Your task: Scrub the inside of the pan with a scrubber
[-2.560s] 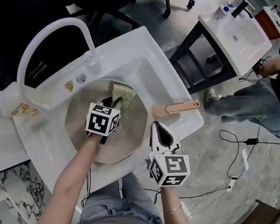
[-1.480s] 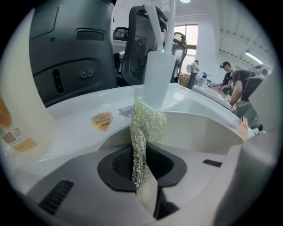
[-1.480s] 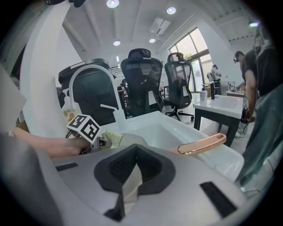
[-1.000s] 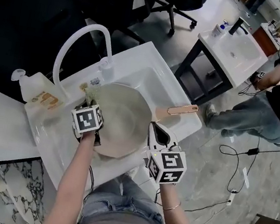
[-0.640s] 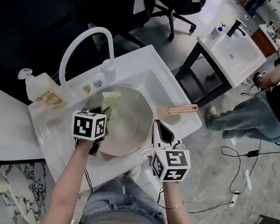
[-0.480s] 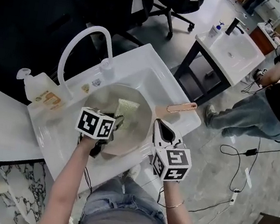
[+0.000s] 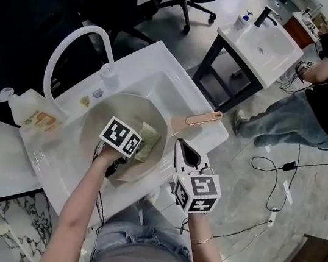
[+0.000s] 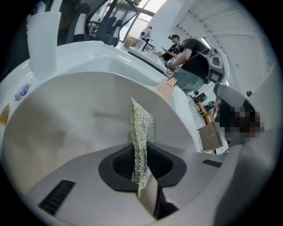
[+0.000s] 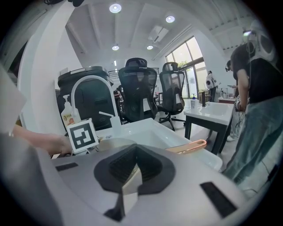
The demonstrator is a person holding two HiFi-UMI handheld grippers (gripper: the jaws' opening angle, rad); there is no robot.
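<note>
A round beige pan (image 7: 98,138) lies in the white sink (image 7: 159,83), its copper handle (image 7: 202,118) pointing right over the rim. My left gripper (image 7: 136,146) reaches into the pan, shut on a glittery green scrubber (image 7: 148,142) that rests against the pan's right inner side. In the left gripper view the scrubber (image 8: 141,128) stands up from the shut jaws of the left gripper (image 8: 140,174) over the pan floor (image 8: 62,132). My right gripper (image 7: 185,146) hovers at the sink's near right corner, shut and empty. The right gripper (image 9: 131,170) looks toward the handle (image 9: 188,146).
A white arched faucet (image 7: 73,42) rises at the sink's back left, with a soap bottle (image 7: 26,113) on the counter beside it. A second sink on a black stand (image 7: 261,41) and a person (image 7: 318,90) are to the right. Cables (image 7: 274,175) lie on the floor.
My left gripper has swept the scrubber from the pan's far left rim across to its right side. The right gripper has stayed by the sink's near right corner.
</note>
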